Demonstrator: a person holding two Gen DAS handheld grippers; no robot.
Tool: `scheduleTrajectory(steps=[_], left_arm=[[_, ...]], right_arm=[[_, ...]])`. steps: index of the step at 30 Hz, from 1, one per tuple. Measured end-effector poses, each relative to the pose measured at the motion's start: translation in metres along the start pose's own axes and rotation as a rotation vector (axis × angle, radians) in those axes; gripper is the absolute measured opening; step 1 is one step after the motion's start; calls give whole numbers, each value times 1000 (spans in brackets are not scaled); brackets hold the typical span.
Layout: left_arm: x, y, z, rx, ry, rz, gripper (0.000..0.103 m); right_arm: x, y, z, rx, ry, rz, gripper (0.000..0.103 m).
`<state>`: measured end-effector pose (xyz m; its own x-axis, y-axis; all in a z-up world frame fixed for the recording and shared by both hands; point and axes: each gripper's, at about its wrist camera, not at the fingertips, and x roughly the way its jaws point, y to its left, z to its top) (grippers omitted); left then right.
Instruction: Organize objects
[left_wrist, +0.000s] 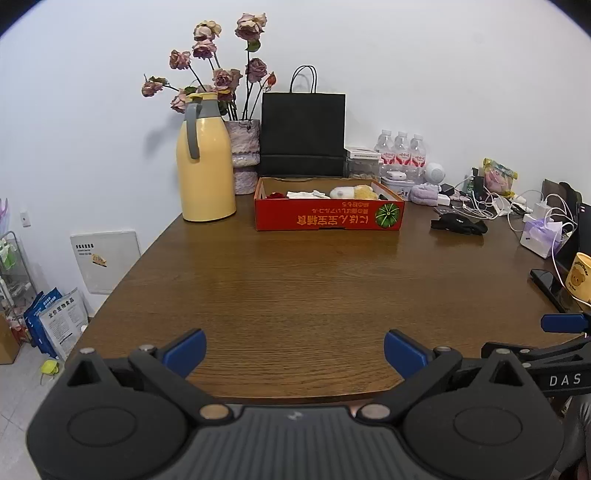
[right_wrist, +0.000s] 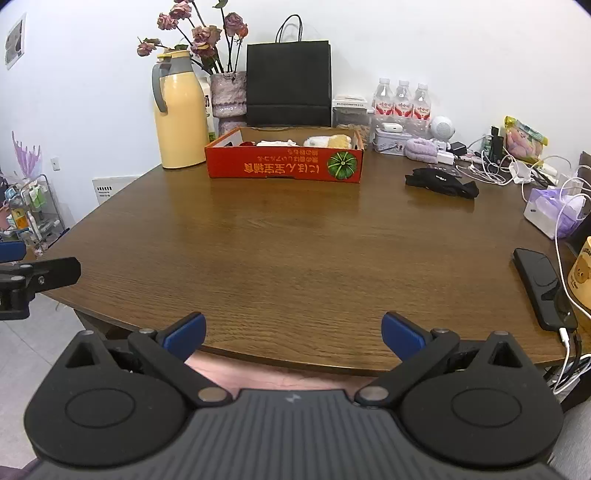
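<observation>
White wall, brown table (left_wrist: 295, 280); red box (left_wrist: 328, 216) at its far edge holds soft items. Left gripper (left_wrist: 294, 352) and right gripper (right_wrist: 293, 334) at the near edge, both spread, empty. Judged between picks: next, reach the black cloth (right_wrist: 441, 181) far right.

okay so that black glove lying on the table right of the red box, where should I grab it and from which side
Probably the right gripper, now open, coming from above. The black glove lies flat and limp on the table, so pinch its bunched middle rather than a thin edge. White cables lie just behind it; approaching from the bare front side avoids them.
</observation>
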<state>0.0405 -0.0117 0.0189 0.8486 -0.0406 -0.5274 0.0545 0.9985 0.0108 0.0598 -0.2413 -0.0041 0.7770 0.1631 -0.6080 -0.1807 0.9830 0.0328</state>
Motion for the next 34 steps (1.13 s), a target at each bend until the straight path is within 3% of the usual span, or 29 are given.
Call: scheduleTrajectory(steps=[34], left_arm=[[12, 6, -6, -18, 45, -1, 103]], right_arm=[[5, -1, -5, -2, -3, -16, 103]])
